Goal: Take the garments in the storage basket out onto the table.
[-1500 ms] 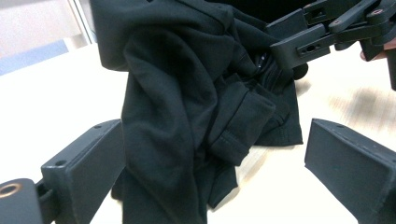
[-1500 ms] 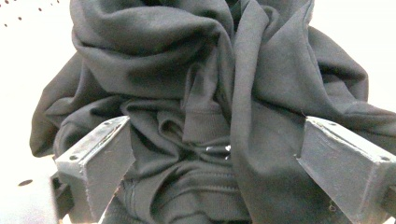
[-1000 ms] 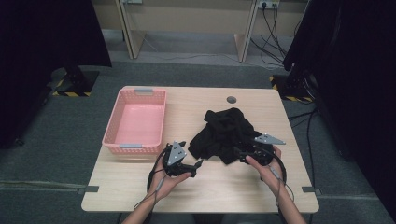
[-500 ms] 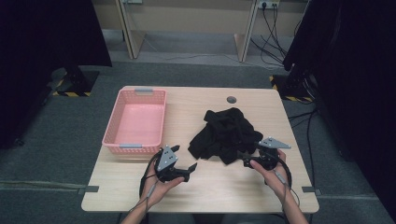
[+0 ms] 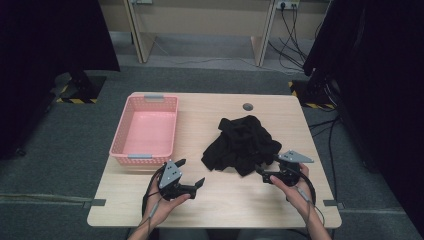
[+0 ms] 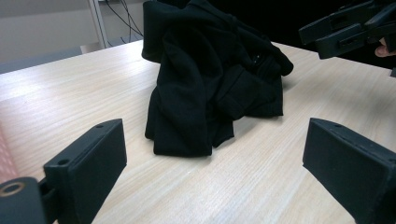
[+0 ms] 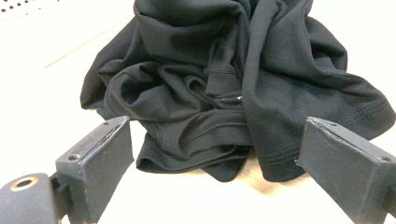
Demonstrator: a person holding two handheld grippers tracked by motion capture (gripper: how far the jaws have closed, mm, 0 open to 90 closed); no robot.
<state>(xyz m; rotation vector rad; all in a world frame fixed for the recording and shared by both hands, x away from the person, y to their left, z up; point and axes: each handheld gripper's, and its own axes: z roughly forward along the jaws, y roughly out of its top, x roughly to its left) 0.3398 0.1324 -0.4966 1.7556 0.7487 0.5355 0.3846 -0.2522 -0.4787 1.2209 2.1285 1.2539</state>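
A crumpled black garment lies in a heap on the wooden table, right of centre. My left gripper is held low near the front edge, left of the heap, open and empty. In the left gripper view its jaws frame the garment from a short distance, with the right gripper beyond it. My right gripper sits at the heap's near right corner, open. In the right gripper view the wide jaws bracket the folds of the garment close ahead, touching nothing.
A pink plastic basket with nothing in it stands at the table's left side. A round cable hole sits near the far edge. Cables trail over the floor behind the table.
Both grippers have drawn back from the garment toward the near edge. The left one also slid a little to the left. The garment has stayed put.
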